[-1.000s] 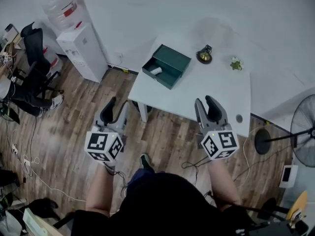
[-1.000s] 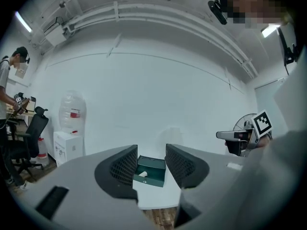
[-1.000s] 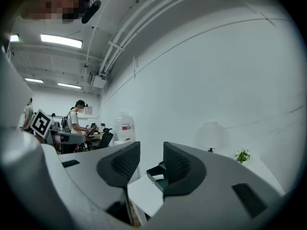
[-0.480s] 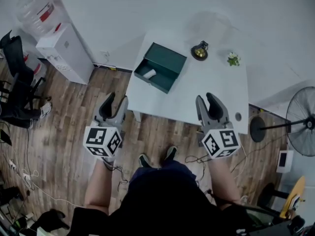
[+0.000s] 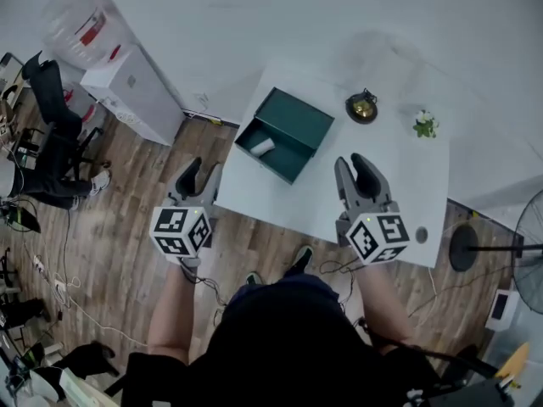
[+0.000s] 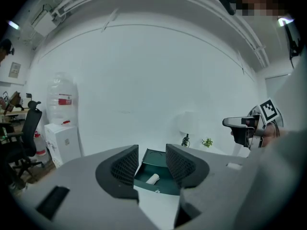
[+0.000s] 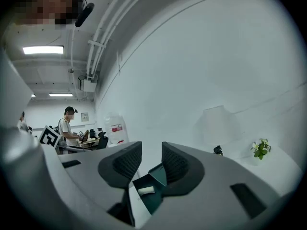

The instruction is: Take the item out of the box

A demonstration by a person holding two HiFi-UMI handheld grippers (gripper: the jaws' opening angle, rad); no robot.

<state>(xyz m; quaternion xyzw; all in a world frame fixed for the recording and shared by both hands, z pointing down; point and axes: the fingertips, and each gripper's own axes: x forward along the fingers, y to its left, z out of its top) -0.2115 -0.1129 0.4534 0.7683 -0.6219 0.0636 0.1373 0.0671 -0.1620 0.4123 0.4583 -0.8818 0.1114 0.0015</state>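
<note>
Green box (image 5: 284,155) stands open on a white table (image 5: 399,176), its white roll (image 5: 264,147) not yet lifted

Both tools hover short of the box, empty. The left gripper (image 5: 204,172) has its jaws apart. The right gripper (image 5: 352,166) is also apart but has just been narrowing, with nothing between. Reach, grasp and removal all remain.

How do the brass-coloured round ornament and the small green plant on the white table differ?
The brass-coloured round ornament is dark and metallic; the small green plant is leafy. The ornament stands close to the open green box; the plant stands farther from it. Both are small and stand at the white table's far side.
</note>
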